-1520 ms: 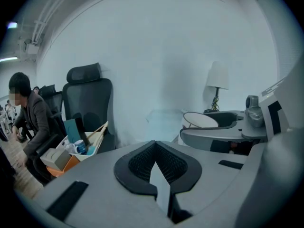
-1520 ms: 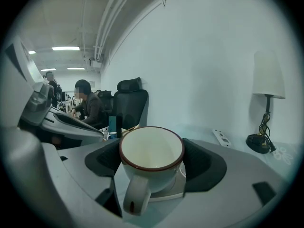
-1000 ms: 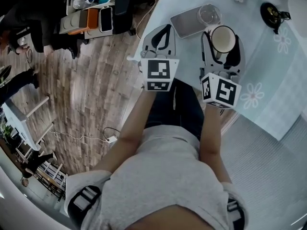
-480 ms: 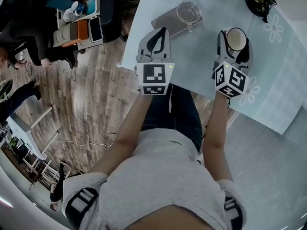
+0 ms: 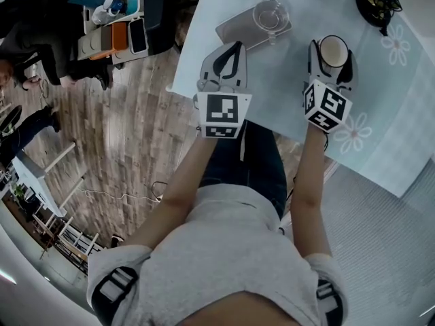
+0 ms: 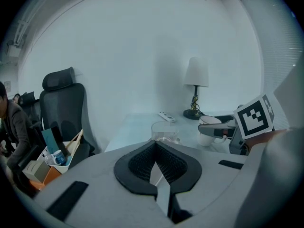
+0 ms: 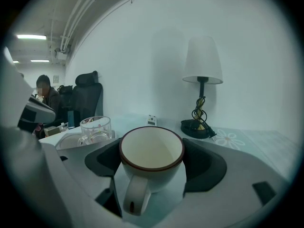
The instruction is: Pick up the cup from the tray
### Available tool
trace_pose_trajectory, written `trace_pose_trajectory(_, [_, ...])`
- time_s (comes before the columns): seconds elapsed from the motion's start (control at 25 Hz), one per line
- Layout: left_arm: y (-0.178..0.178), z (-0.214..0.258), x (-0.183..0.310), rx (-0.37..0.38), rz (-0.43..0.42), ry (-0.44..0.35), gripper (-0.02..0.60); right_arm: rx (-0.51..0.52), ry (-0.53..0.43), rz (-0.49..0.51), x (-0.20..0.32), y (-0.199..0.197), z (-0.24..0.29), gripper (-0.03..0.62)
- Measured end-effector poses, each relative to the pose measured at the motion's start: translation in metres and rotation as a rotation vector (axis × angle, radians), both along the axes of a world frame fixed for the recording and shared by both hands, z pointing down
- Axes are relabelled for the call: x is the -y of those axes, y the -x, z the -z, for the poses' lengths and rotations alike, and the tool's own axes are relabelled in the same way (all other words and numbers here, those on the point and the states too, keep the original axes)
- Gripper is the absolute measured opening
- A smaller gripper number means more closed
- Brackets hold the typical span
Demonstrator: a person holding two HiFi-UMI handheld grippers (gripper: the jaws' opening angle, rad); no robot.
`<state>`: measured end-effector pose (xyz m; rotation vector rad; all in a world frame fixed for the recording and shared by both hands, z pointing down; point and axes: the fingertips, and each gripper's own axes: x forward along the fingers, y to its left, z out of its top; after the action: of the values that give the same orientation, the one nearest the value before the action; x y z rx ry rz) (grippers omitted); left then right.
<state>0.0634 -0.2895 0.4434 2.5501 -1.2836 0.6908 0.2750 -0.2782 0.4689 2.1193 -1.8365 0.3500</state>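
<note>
The right claw (image 5: 331, 56) is closed around a white ceramic cup with a dark red rim (image 7: 151, 152). One pad presses on each side of its round wall, and the handle points back toward the claw's body. The cup is upright, looks empty, and is off the flat silver metal tray (image 5: 238, 31), which lies ahead and to the left of this claw. Whether its base rests on the pale blue counter (image 5: 285, 80) or hangs just above it, I cannot tell.

The main risk is the grip itself. I judge that two pads on a smooth, curved glazed wall could let the cup swivel or slide down if the claw tilts or jerks. A hard drop onto the counter might chip it or jolt it loose.

A push forward and to the right would bring it toward the black lamp base with its coiled cord (image 7: 199, 122).

The left claw (image 6: 155, 167) is closed with nothing between its pads. The clear glass mug (image 5: 270, 14) stands on the tray just ahead of it. A careless nudge forward could shove the tray or topple the glass. This claw also hangs near the counter's near edge, so anything it knocks backward may fall to the floor.
</note>
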Motion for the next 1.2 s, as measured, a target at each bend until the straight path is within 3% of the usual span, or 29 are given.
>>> trace_pose_trajectory(0.48, [-0.001,0.002,-0.002,-0.014,0.014,0.01,0.003,0.015,-0.028,-0.004,0.0,0.001,0.001,0.342])
trace_pose_trajectory(0.84, [-0.002,0.008,0.001,-0.066,0.024,0.031,0.003,0.054,-0.193,-0.031,-0.006,0.009,0.065,0.342])
trace_pose_trajectory(1.2, [-0.017,0.017,0.006,-0.094,-0.01,0.023,0.003,0.129,-0.128,-0.009,-0.062,0.057,0.052,0.342])
